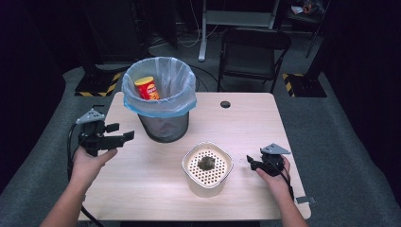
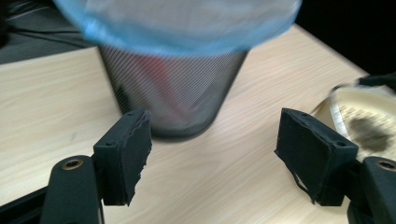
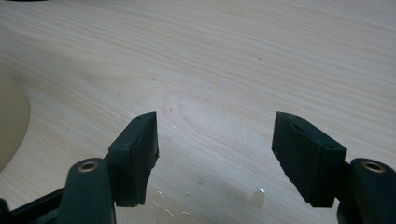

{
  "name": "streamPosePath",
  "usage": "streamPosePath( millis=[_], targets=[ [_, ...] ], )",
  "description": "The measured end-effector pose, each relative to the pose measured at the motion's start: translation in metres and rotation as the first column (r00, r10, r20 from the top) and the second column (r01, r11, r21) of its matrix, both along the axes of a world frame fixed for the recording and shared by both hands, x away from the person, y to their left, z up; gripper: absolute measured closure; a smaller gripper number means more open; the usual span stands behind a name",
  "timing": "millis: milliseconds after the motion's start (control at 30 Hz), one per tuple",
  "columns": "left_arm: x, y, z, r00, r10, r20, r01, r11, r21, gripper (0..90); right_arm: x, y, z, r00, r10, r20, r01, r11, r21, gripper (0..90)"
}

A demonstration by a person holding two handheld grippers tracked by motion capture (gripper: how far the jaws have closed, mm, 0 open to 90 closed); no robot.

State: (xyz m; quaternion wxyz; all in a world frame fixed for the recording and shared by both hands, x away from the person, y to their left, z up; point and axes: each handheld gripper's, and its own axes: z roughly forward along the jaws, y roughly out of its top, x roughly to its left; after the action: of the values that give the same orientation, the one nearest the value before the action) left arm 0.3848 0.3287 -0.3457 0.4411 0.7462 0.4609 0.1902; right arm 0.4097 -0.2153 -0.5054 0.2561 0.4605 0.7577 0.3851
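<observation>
Both tongs gape empty | left tongs (image 1: pixel 124 137) near bin (image 1: pixel 163 125) | right tongs (image 1: pixel 249 162) probably resting on table (image 1: pixel 246 123)

The left tongs (image 2: pixel 212 156) are standing wide apart at the bottom of the frame, one black jaw at lower left, the other at lower right, nothing sitting between them. Pale wooden surface (image 2: pixel 46 107) is stretching out behind. A black mesh bin (image 2: pixel 175 93) is rising in the upper centre, its blue bag liner (image 2: pixel 182 23) folding over the rim and blurring. Something red is showing faintly through the mesh. At the right edge, a cream perforated container (image 2: pixel 359 121) is peeking in, a dark clump lying on it.
</observation>
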Motion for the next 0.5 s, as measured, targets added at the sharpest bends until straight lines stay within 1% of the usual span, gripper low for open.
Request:
streamPosePath(
  millis=[67, 167, 233, 267, 333, 367, 467, 500],
  targets=[
    [-0.004, 0.002, -0.01, 0.9999, 0.006, 0.012, -0.007, 0.9999, 0.016, 26.0, 0.0, 0.0, 0.0, 1.0, 0.003, 0.004, -0.003, 1.0, -0.001, 31.3],
    [-0.009, 0.004, -0.025, 0.9997, 0.009, 0.022, -0.009, 0.9999, 0.005, 26.1, 0.0, 0.001, 0.0, 0.9999, -0.01, 0.002, 0.01, 1.0, 0.006, 31.3],
    [-0.012, 0.005, -0.036, 0.9997, 0.008, 0.023, -0.008, 1.0, 0.002, 26.1, 0.0, 0.001, 0.0, 0.9999, -0.011, 0.002, 0.011, 1.0, 0.006, 31.3],
    [-0.014, 0.006, -0.041, 0.9997, 0.006, 0.024, -0.006, 1.0, 0.0, 26.1, 0.0, 0.0, 0.0, 1.0, -0.001, 0.0, 0.001, 1.0, -0.001, 31.3],
    [-0.018, 0.007, -0.053, 0.9998, 0.006, 0.02, -0.006, 0.9998, -0.021, 26.1, 0.0, 0.0, 0.0, 1.0, -0.003, 0.001, 0.003, 1.0, 0.0, 31.3],
    [-0.02, 0.007, -0.059, 0.9999, 0.004, 0.013, -0.003, 0.9997, -0.023, 26.1, 0.0, 0.001, 0.0, 1.0, -0.009, 0.004, 0.009, 1.0, 0.004, 31.3],
    [-0.023, 0.008, -0.075, 1.0, -0.002, -0.003, 0.002, 0.9999, -0.011, 26.1, 0.0, 0.0, 0.0, 1.0, -0.008, 0.003, 0.008, 1.0, 0.004, 31.3],
    [-0.024, 0.009, -0.08, 1.0, 0.005, -0.006, -0.005, 0.9999, -0.012, 26.0, 0.0, 0.001, 0.0, 0.9999, -0.012, 0.0, 0.012, 1.0, 0.007, 31.3]
  ],
)
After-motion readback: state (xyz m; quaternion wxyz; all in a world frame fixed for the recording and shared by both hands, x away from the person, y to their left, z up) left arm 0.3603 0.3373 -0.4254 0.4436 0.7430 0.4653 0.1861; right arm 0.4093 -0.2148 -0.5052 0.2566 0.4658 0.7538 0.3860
